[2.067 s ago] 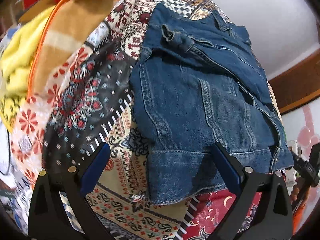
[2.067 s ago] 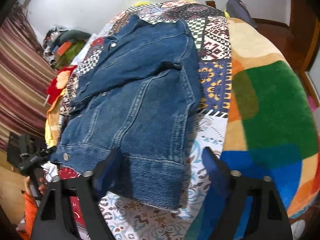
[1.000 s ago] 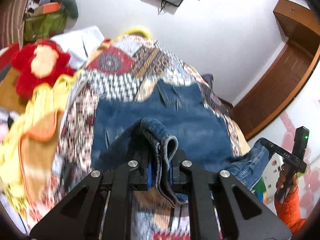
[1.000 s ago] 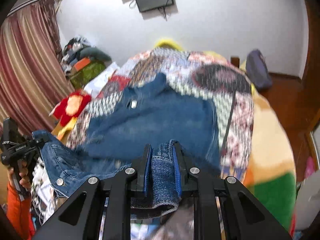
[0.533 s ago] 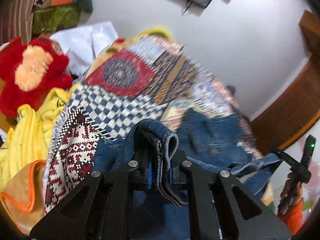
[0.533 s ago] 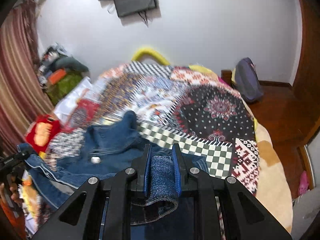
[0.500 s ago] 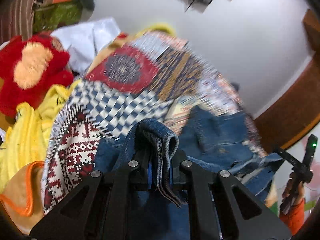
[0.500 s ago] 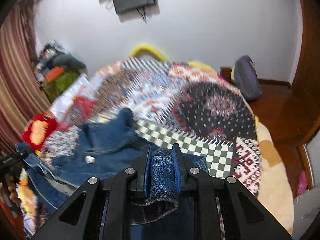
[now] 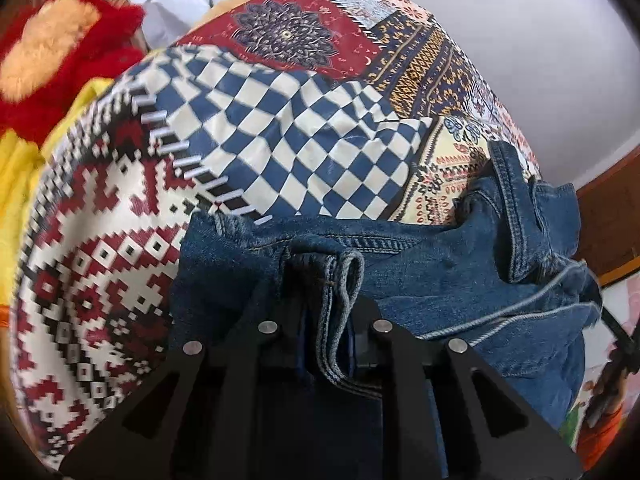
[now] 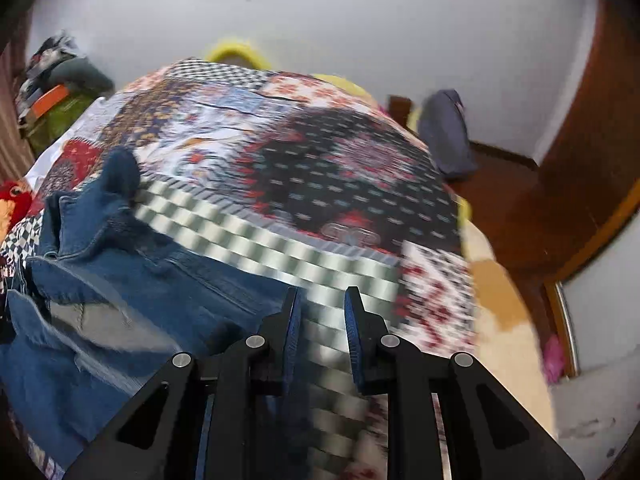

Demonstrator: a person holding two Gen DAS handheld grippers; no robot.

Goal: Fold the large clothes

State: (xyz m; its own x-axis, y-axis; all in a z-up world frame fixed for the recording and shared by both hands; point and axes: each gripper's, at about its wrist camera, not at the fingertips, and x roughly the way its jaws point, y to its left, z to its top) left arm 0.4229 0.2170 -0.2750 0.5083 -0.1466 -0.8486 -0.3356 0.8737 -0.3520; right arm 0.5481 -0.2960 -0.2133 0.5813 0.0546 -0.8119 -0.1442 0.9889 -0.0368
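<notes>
- The right gripper (image 10: 320, 300) sits at six o'clock, its two blue-padded fingers (image 10: 291, 320) parted with nothing between them.
- Behind the gap, a blurred checkered band of the patchwork quilt (image 10: 320, 184) shows.
- A denim jacket (image 10: 120, 272) lies crumpled at eight to nine o'clock, just beside the left-hand finger.
- A red plush toy (image 10: 14, 198) peeks in at nine o'clock.
- A dark blue-grey bag (image 10: 446, 132) rests at two o'clock, beyond the bed.
- A pile of clothes (image 10: 56, 80) is at ten o'clock.

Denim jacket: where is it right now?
The denim jacket lies on the patchwork bedspread, its hem pinched in the left gripper; in the right wrist view it sits left of the open right gripper.
</notes>
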